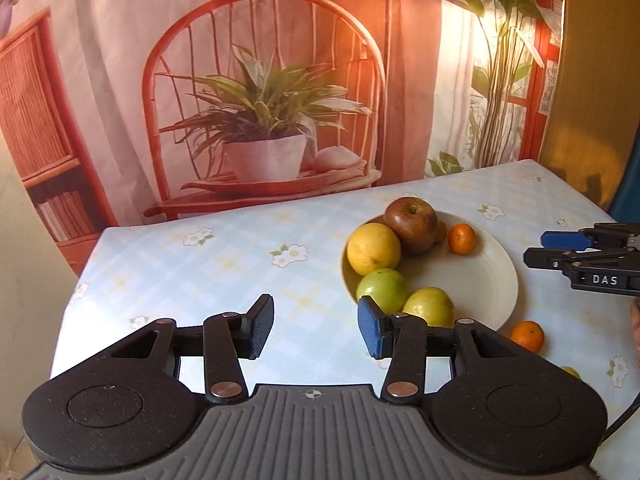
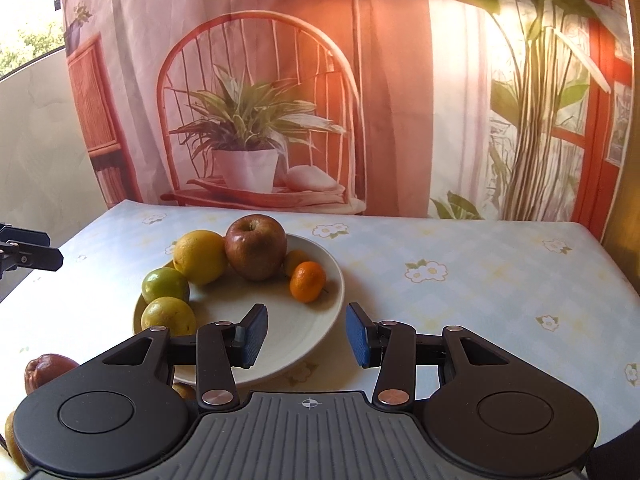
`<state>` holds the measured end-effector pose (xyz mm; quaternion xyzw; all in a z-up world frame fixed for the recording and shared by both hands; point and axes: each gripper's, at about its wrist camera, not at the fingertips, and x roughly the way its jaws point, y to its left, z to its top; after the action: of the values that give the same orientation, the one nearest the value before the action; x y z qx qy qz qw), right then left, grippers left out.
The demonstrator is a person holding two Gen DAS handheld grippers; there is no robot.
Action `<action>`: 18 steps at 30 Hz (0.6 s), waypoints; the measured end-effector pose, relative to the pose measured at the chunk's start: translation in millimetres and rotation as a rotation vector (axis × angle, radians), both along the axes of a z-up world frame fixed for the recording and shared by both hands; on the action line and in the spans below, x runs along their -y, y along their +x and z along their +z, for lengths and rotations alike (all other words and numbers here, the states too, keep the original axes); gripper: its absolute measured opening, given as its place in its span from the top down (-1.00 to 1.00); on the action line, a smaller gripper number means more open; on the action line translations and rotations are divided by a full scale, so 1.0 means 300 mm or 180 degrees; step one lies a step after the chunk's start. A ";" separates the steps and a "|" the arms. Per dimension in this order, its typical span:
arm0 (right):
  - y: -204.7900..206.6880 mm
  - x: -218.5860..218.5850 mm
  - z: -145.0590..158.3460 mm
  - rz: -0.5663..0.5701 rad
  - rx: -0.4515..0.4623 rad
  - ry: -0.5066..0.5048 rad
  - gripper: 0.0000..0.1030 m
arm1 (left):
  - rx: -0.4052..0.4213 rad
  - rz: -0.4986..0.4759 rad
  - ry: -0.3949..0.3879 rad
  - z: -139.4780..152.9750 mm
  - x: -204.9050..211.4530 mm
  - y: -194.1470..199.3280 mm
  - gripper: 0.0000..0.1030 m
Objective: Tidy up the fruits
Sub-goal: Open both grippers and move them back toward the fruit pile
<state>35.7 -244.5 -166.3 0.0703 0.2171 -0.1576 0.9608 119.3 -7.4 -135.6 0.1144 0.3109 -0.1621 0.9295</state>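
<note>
A white plate (image 1: 480,280) (image 2: 288,344) on the flowered tablecloth holds a red-brown apple (image 1: 411,224) (image 2: 256,246), a yellow citrus (image 1: 373,248) (image 2: 200,256), two green fruits (image 1: 382,288) (image 2: 166,286) and a small mandarin (image 1: 461,239) (image 2: 307,281). Another mandarin (image 1: 527,336) lies on the cloth beside the plate's near rim. My left gripper (image 1: 316,328) stands open and empty, just left of the plate. My right gripper (image 2: 306,334) is open with nothing between its pads, over the plate's near right rim. In the left wrist view it (image 1: 534,248) enters from the right edge.
A dark red fruit (image 2: 48,368) lies on the cloth left of the plate, and a yellowish fruit (image 2: 12,436) sits at the left edge. A printed backdrop (image 1: 260,120) hangs behind the table's far edge. Bare cloth (image 2: 480,280) stretches right of the plate.
</note>
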 end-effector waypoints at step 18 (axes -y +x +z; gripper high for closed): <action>-0.030 -0.253 0.028 0.0057 0.0519 -0.0214 0.22 | 0.0501 0.0556 -0.0173 0.140 -0.226 -0.057 0.05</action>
<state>26.6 -168.6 -158.0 0.0487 0.1333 -0.1501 0.9784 102.3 60.3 -93.6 0.0741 0.2412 -0.0794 0.9644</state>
